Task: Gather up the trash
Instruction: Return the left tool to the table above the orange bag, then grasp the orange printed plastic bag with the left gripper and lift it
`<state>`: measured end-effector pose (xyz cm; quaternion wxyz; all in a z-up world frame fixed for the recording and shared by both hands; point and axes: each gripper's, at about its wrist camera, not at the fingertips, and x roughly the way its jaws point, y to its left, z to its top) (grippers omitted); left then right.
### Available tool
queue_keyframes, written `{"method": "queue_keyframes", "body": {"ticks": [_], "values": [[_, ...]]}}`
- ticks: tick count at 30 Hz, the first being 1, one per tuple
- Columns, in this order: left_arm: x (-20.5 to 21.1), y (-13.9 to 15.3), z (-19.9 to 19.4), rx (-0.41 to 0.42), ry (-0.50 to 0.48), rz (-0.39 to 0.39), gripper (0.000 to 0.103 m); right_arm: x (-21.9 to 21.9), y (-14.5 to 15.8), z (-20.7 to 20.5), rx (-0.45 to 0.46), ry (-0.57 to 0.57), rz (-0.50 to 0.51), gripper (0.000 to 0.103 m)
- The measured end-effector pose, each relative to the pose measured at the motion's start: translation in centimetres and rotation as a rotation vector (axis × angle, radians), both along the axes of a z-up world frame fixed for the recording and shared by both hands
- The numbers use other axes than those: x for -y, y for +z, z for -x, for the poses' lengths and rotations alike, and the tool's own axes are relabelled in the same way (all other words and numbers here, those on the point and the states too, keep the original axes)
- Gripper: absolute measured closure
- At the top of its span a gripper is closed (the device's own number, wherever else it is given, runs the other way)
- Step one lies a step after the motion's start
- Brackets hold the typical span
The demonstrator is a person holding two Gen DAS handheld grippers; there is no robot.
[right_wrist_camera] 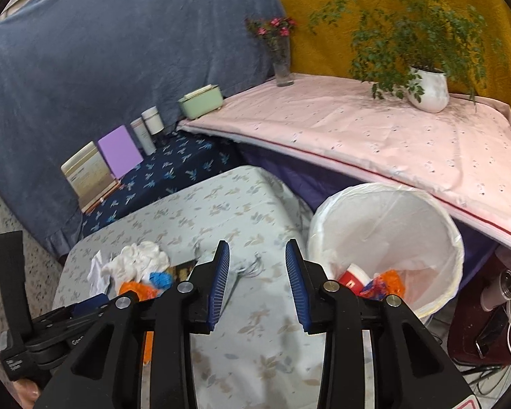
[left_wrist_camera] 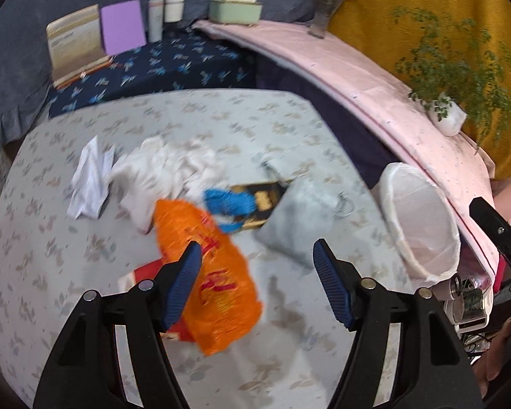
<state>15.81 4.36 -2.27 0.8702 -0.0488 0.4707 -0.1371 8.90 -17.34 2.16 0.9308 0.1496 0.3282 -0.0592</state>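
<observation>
Orange bag, blurred, partly hidden

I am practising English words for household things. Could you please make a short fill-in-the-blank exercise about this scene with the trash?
1. The crinkled plastic bag lying under the left gripper is ____ in colour.
2. The white bin beside the table is lined with a thin plastic ____.
3. The vase on the pink cloth holds small ____ flowers.
4. Nothing is between the fingers of the right gripper, so its jaws are ____.

Missing words: orange; bag; pink; open
</observation>
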Motion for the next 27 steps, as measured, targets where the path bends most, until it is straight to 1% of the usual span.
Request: {"method": "queue_keyframes", "body": {"ticks": [5,8,11,13,14,16,17,19,20,21,23,27], "values": [[-2.0,-2.2,0.3,-0.072,0.028,0.033,0.039,-2.1,-1.6,-0.4,-0.041,0.039,-0.008,0.069],[-2.5,-3.2,0.1,-0.108,0.035,0.047,0.039,-3.1,-2.7,-0.5,-0.067,0.054,-0.009,0.069],[-2.9,-4.4,-0.3,-0.15,0.042,0.064,0.046,-3.8,-3.7,-0.5,-0.091,0.066,-0.009,0.069],[-2.9,-4.9,-0.4,-0.164,0.039,0.067,0.055,-4.2,-4.1,-0.6,-0.105,0.072,-0.008,0.069],[-2.8,-5.1,-0.5,-0.163,0.04,0.06,0.058,-4.4,-4.4,-0.6,-0.112,0.074,-0.007,0.069],[-2.6,-5.0,-0.5,-0.157,0.028,0.049,0.075,-4.7,-4.9,-0.7,-0.124,0.079,-0.006,0.069],[-2.5,-5.0,-0.6,-0.16,0.023,0.049,0.077,-4.6,-5.0,-0.8,-0.128,0.08,-0.007,0.069],[-2.5,-4.7,-0.6,-0.158,0.013,0.064,0.088,-4.7,-5.4,-1.0,-0.135,0.082,-0.01,0.069],[-2.5,-4.5,-0.6,-0.149,0.011,0.066,0.089,-4.7,-5.6,-1.1,-0.139,0.083,-0.012,0.069],[-2.4,-4.1,-0.5,-0.138,0.005,0.067,0.094,-4.8,-5.7,-1.3,-0.144,0.083,-0.014,0.069],[-2.2,-3.5,-0.5,-0.122,-0.004,0.072,0.098,-4.8,-6.0,-1.5,-0.15,0.086,-0.023,0.069],[-2.2,-1.7,-0.4,-0.079,-0.021,0.095,0.1,-4.8,-6.7,-2.4,-0.165,0.09,-0.037,0.069]]}}
